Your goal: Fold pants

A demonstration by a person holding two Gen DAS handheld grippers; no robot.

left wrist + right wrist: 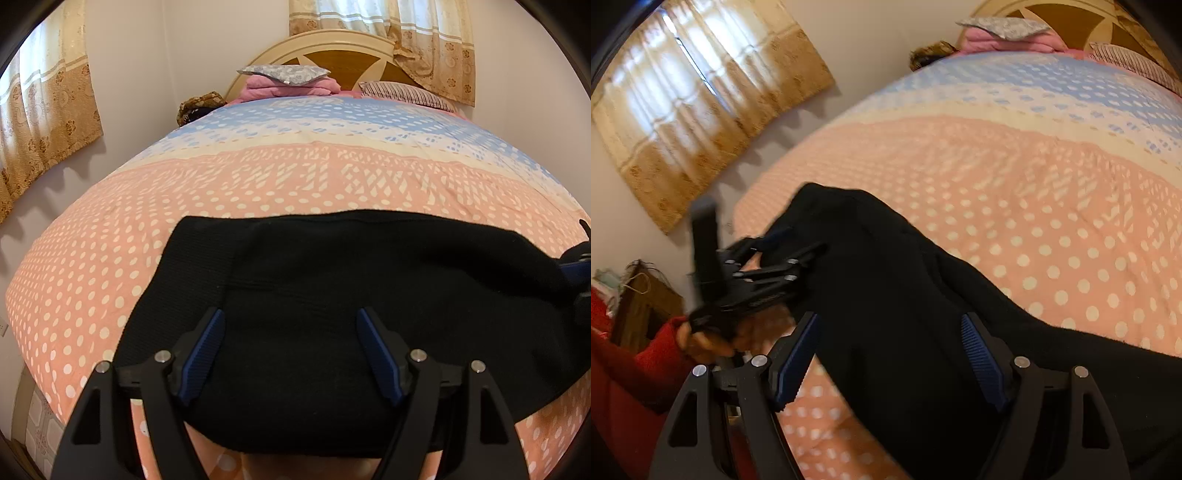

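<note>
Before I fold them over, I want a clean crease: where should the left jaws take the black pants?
Probably the near hem edge of the pants, coming from the bed's foot side. The cloth lies flat, so only an edge gives something to pinch, and the near edge drapes toward the open left gripper.

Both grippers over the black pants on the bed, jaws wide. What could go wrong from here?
1. The left gripper and right gripper both stand open above flat fabric of the black pants; closing there may pinch several layers, or the polka-dot quilt too.
2. The pants' near edge sits at the bed's front edge, so a pull toward the person could drag them off.
3. The right wrist view is blurred, so its aim is hard to check.
</note>
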